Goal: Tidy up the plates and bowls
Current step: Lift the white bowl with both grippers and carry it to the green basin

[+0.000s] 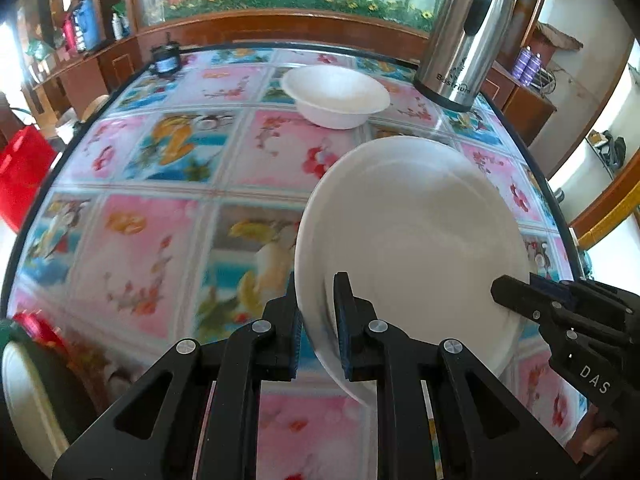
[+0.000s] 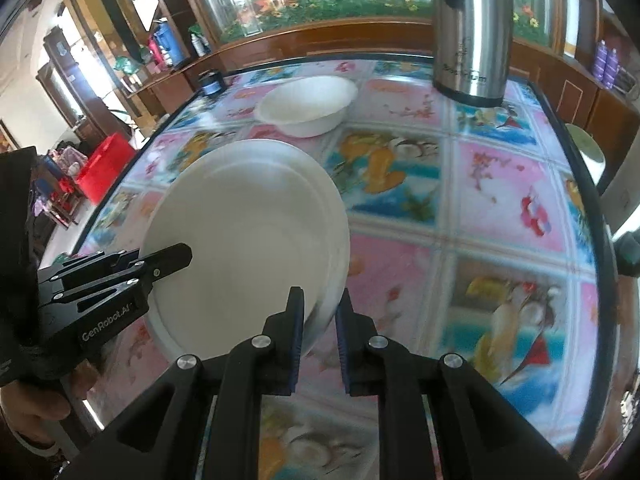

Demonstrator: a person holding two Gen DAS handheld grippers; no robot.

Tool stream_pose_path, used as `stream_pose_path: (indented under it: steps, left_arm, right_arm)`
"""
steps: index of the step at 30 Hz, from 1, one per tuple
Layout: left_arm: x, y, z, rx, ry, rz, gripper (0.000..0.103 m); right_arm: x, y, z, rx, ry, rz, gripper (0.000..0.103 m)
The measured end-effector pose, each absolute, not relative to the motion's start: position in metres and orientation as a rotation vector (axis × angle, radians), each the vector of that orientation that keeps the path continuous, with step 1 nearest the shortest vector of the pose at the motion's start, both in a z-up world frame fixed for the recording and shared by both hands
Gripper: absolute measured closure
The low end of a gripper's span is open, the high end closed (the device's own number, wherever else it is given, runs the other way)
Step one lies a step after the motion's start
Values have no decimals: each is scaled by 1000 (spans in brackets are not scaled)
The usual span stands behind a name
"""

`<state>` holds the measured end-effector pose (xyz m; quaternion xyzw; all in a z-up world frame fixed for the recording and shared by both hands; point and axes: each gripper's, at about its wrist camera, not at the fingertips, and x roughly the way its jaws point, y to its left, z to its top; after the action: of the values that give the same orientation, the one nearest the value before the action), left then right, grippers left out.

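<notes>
Left gripper [image 1: 318,320]: lower centre of the left wrist view, jaws narrowed onto the near left rim of the plate [image 1: 412,248], one blue pad on each face of the rim

Right gripper [image 2: 320,320]: lower centre of the right wrist view, jaws likewise narrowed onto the opposite rim of the same plate; its tip also shows at the right edge of the left wrist view, lying against the plate's rim

Plate: white, round, held between the two tools, tilted, apparently lifted clear of the table [image 1: 168,168], though contact at its low edge cannot be ruled out

Bowl [image 1: 335,96]: white, upright, resting on the table beyond the plate, toward the upper centre of both views; no tool touching it

Flask [image 1: 464,36]: steel, upright, upper right, just beside the bowl

Small dark jar [image 1: 165,60]: upper left, at the table's far edge, well apart from the bowl

Governing relation: bowl lies straight ahead of both tools, past the plate's far rim; neither arm is clearly nearer. Judged next move is a joint forward carry; an uneven push from either side could slip the rim
</notes>
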<state>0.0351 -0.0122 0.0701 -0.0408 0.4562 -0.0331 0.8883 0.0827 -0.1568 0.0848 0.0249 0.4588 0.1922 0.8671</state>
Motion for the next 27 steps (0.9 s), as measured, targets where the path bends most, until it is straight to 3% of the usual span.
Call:
stream_pose_path:
  steps: [27]
  left_arm:
    - [-62, 77, 102, -144, 850, -1, 89]
  right_arm:
    - [10, -74, 115, -36, 867, 510, 86]
